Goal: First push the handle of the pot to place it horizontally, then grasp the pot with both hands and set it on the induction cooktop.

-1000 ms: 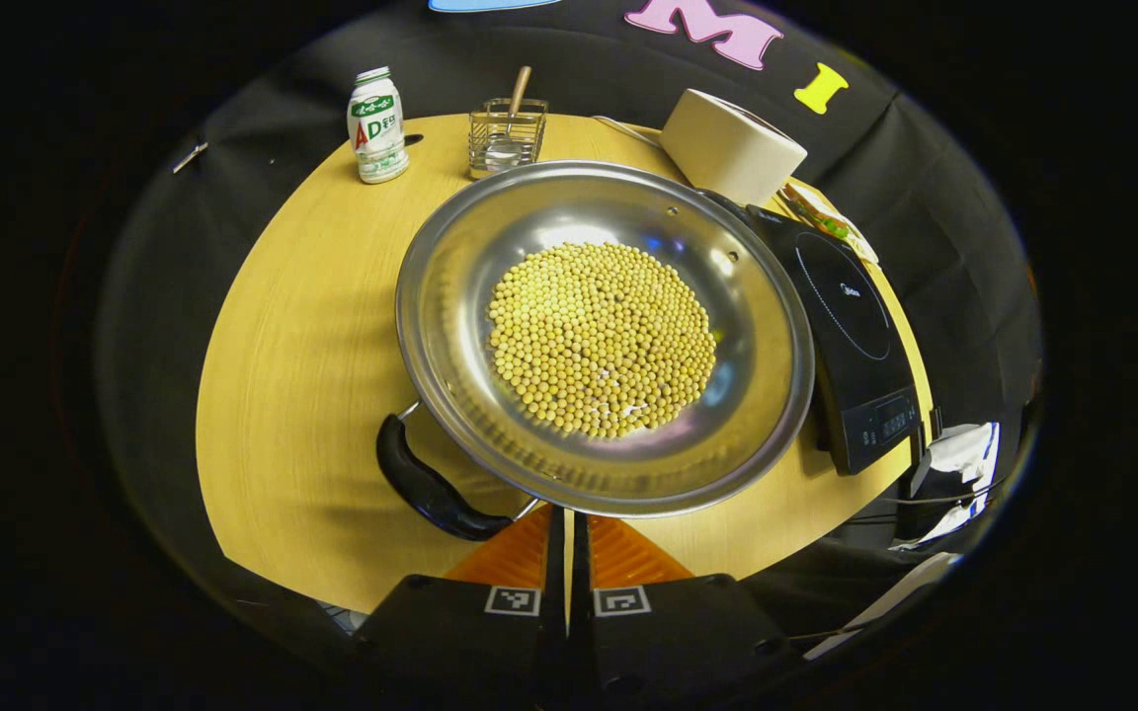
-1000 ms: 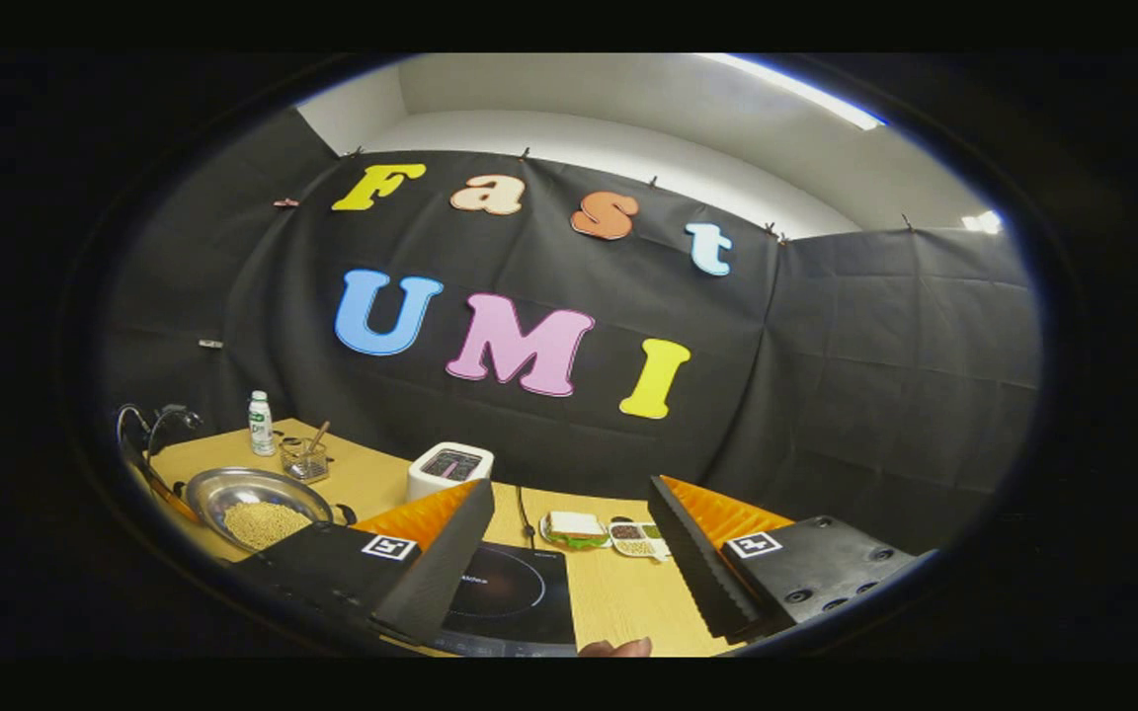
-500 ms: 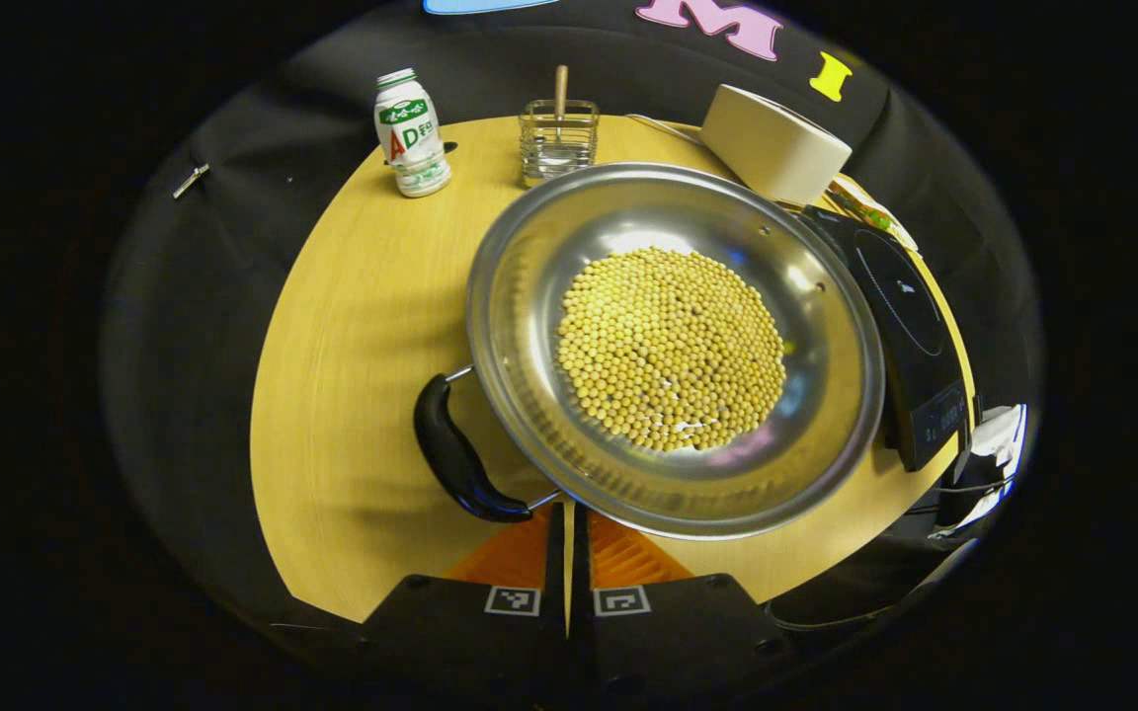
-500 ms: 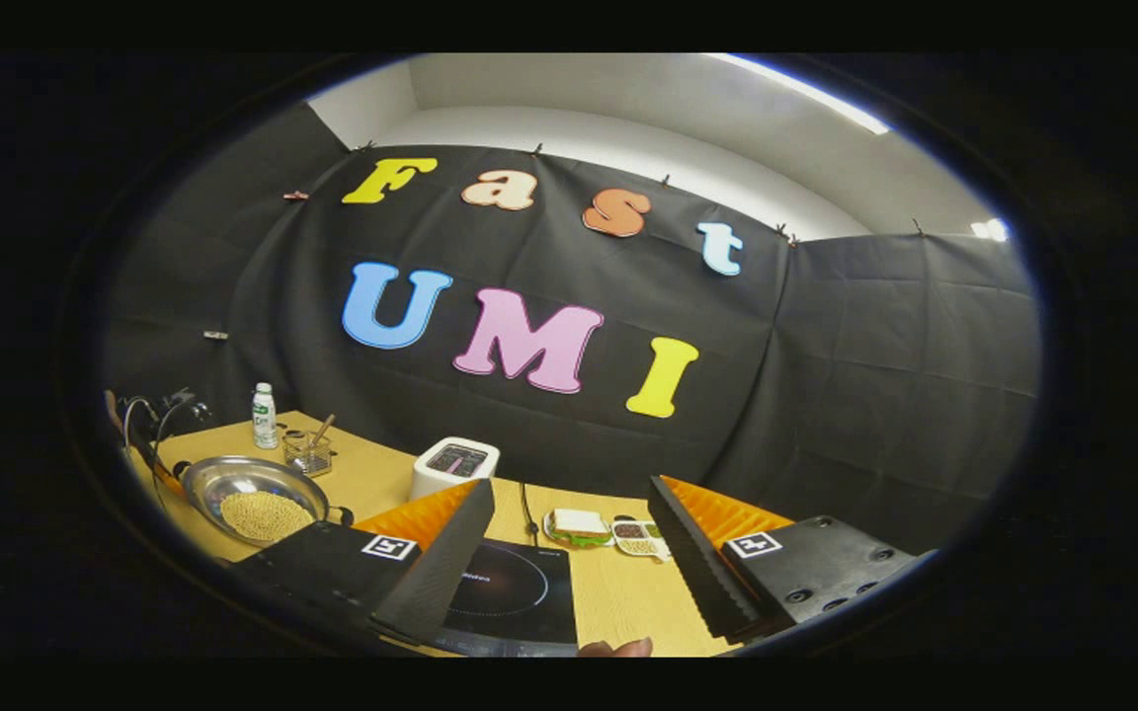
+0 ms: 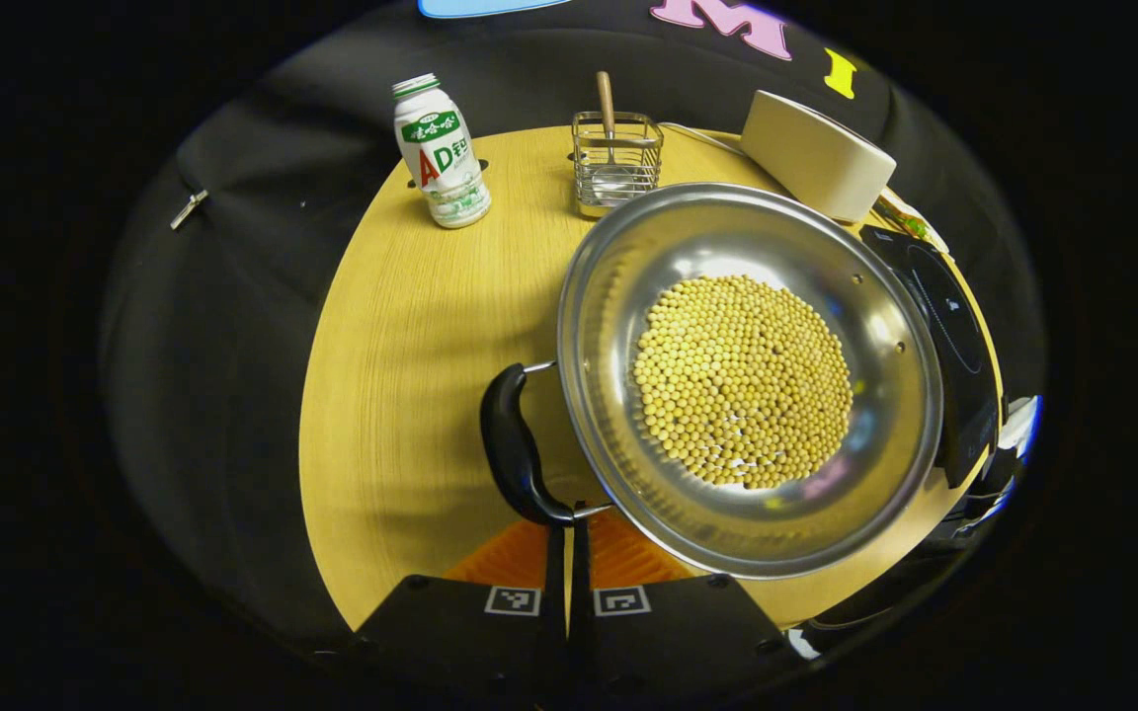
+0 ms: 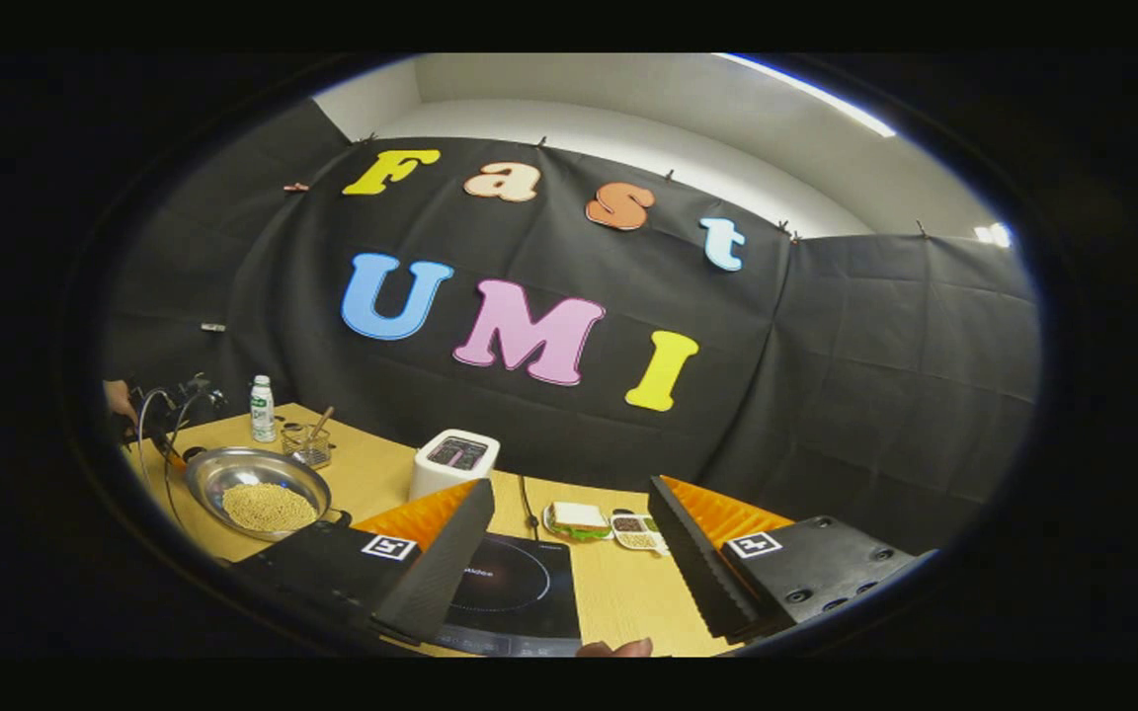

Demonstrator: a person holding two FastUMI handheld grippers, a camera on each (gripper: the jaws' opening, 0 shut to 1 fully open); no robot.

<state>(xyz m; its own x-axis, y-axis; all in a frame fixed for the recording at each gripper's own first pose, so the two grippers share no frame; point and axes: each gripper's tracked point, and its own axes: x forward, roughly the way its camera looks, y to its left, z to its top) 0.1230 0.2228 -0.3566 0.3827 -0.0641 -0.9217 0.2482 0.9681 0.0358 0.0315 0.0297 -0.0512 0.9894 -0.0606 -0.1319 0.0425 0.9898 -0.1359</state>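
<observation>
Left gripper point(image 5: 569, 528) fingers pressed together, holding nothing, tips at pot handle's point(image 5: 513, 456) near end; handle runs 12–6, pot point(image 5: 742, 380) at 1 o'clock. Right gripper point(image 6: 569, 538) agape (empty) over cooktop point(image 6: 515, 592).

I see a yellow wood-grain table point(image 5: 411, 326) carrying a steel pot point(image 5: 875, 395) of yellow beans, a white bottle point(image 5: 441, 153), a wire holder point(image 5: 616, 163), a white toaster point(image 5: 816, 153), a black induction cooktop point(image 6: 520, 592), a sandwich plate point(image 6: 574, 520) and a small snack dish point(image 6: 636, 531).
</observation>
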